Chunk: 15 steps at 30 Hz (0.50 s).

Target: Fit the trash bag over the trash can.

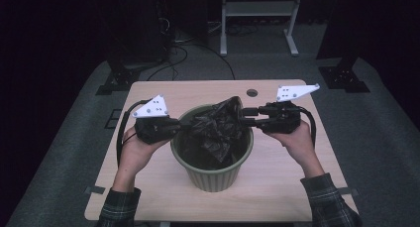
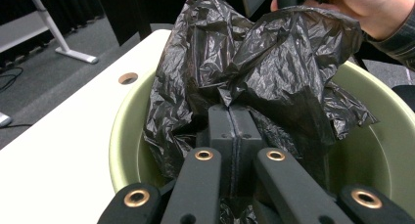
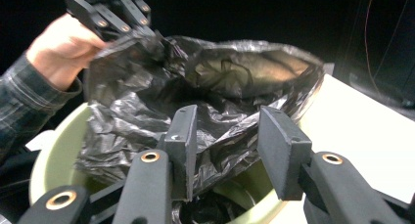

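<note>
An olive green bin (image 1: 210,177) stands mid-table with a crumpled black plastic bag (image 1: 218,130) bunched up in it. My left gripper (image 1: 185,127) reaches in over the bin's left rim. Its jaws are shut on a fold of the bag (image 2: 254,62), as the left gripper view (image 2: 230,123) shows close up. From the right gripper view, that left gripper (image 3: 147,32) lifts the bag's edge (image 3: 147,87). My right gripper (image 1: 243,117) is at the bag's upper right. Its jaws (image 3: 227,131) stand apart with loose film lying between them, not pressed.
The light wooden table (image 1: 277,187) has a round cable hole (image 1: 252,93) behind the bin. A white metal stand (image 1: 257,9) and cables (image 1: 173,53) lie on the dark floor beyond the far edge. Both forearms come in from the near edge.
</note>
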Each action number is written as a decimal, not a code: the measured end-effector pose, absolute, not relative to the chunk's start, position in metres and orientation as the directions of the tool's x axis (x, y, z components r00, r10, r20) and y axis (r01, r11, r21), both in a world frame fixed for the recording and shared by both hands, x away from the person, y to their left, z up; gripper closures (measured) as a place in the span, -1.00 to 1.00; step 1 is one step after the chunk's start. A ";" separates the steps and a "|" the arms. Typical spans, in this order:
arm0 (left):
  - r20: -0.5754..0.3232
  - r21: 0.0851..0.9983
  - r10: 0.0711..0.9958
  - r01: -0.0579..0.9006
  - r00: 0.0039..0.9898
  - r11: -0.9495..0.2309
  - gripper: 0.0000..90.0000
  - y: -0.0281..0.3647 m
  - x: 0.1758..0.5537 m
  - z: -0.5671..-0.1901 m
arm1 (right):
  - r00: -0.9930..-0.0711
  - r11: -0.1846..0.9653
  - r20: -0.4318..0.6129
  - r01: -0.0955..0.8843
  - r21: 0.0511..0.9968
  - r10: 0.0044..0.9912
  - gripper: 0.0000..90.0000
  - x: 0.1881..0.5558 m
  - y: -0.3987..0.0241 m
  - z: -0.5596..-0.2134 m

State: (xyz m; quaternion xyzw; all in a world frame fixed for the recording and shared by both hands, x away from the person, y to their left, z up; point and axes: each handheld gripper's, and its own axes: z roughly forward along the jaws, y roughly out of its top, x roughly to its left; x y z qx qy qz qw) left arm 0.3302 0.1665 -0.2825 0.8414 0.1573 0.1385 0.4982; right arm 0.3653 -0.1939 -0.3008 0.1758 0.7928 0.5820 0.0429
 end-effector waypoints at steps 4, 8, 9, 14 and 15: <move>0.078 0.882 0.398 0.123 0.914 -0.454 1.00 0.167 0.330 -0.282 | -0.915 0.284 0.150 0.268 0.920 0.375 0.27 0.371 -0.185 -0.307; 0.076 0.885 0.398 0.122 0.914 -0.449 1.00 0.169 0.328 -0.282 | -0.904 0.302 0.157 0.291 0.908 0.398 0.55 0.378 -0.175 -0.313; 0.077 0.885 0.400 0.122 0.914 -0.450 1.00 0.169 0.328 -0.282 | -0.904 0.316 0.144 0.285 0.905 0.403 0.77 0.378 -0.174 -0.314; 0.079 0.882 0.422 0.134 0.903 -0.452 1.00 0.177 0.328 -0.284 | -0.909 0.326 0.104 0.249 0.912 0.403 1.00 0.374 -0.176 -0.313; 0.079 0.882 0.425 0.135 0.902 -0.451 1.00 0.180 0.328 -0.285 | -0.909 0.330 0.095 0.243 0.912 0.406 1.00 0.372 -0.179 -0.311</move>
